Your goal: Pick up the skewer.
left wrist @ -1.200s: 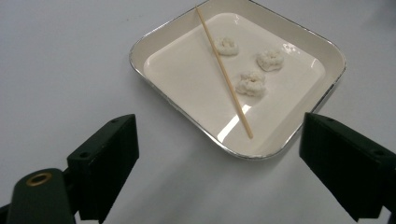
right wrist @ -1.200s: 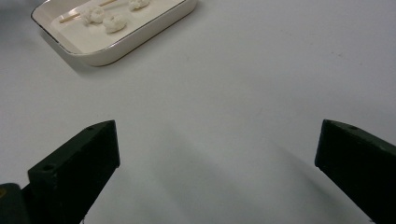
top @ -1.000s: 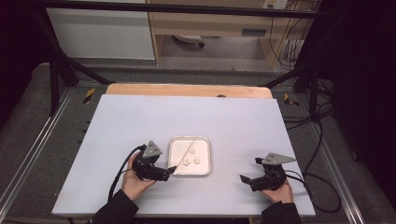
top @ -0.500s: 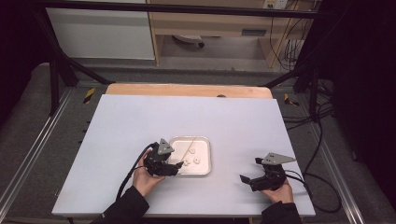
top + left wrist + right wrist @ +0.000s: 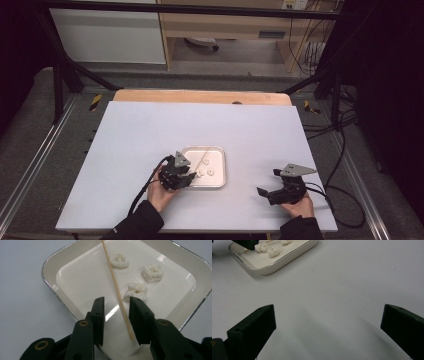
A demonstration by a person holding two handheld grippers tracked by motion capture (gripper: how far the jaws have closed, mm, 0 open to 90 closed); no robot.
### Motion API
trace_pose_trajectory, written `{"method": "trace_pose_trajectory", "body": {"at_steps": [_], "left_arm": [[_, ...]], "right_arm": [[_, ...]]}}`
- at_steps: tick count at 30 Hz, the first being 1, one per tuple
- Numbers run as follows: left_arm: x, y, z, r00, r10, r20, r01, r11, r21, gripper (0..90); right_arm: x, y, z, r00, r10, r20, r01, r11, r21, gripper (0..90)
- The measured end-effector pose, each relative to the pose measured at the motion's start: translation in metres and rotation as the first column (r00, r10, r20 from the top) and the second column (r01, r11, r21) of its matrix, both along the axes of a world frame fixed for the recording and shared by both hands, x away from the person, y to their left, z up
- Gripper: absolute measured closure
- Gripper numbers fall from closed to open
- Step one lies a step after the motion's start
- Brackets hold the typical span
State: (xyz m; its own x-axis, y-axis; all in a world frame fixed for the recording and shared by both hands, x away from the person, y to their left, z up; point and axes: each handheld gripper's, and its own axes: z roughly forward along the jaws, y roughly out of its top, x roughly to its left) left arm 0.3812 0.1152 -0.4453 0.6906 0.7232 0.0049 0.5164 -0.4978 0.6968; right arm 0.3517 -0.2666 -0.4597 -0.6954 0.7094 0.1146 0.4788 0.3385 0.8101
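Ample bare table (image 5: 125,150) beside tray (image 5: 222,167)

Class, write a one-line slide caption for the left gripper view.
Left gripper, jaws closing, straddles a skewer in a white tray beside three white puffs.

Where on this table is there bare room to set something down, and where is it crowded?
Free: the whole far half of the table beyond the tray, the left stretch beside the left gripper, and the gap between tray and right gripper. Crowded: inside the tray, where a wooden skewer and three white puffs lie, the skewer between the left fingers, untouched.
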Motion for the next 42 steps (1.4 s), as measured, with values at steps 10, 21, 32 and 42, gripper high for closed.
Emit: {"method": "trace_pose_trajectory", "body": {"at_steps": [10, 21, 32, 42], "left_arm": [[-0.0025, -0.0029, -0.0023, 0.9992, 0.038, 0.008, -0.038, 0.9987, -0.035, 79.3], [-0.0047, -0.0035, -0.0042, 0.9959, 0.091, 0.000, -0.091, 0.9934, -0.070, 86.8], [-0.0069, -0.0017, -0.0023, 0.9958, 0.091, 0.011, -0.089, 0.9921, -0.088, 88.2], [-0.0086, 0.0052, 0.0050, 0.9958, 0.087, 0.030, -0.082, 0.9897, -0.117, 88.3]], "right_arm": [[0.0002, 0.0001, 0.0000, 1.0000, 0.002, -0.003, -0.002, 1.0000, -0.001, 0.6], [0.0003, 0.0003, -0.0002, 1.0000, 0.003, -0.003, -0.003, 1.0000, -0.002, 0.6], [0.0003, 0.0003, -0.0002, 1.0000, 0.004, -0.003, -0.004, 1.0000, -0.002, 0.6], [0.0000, 0.0003, 0.0000, 1.0000, 0.006, -0.002, -0.006, 1.0000, -0.001, 0.7]]}}
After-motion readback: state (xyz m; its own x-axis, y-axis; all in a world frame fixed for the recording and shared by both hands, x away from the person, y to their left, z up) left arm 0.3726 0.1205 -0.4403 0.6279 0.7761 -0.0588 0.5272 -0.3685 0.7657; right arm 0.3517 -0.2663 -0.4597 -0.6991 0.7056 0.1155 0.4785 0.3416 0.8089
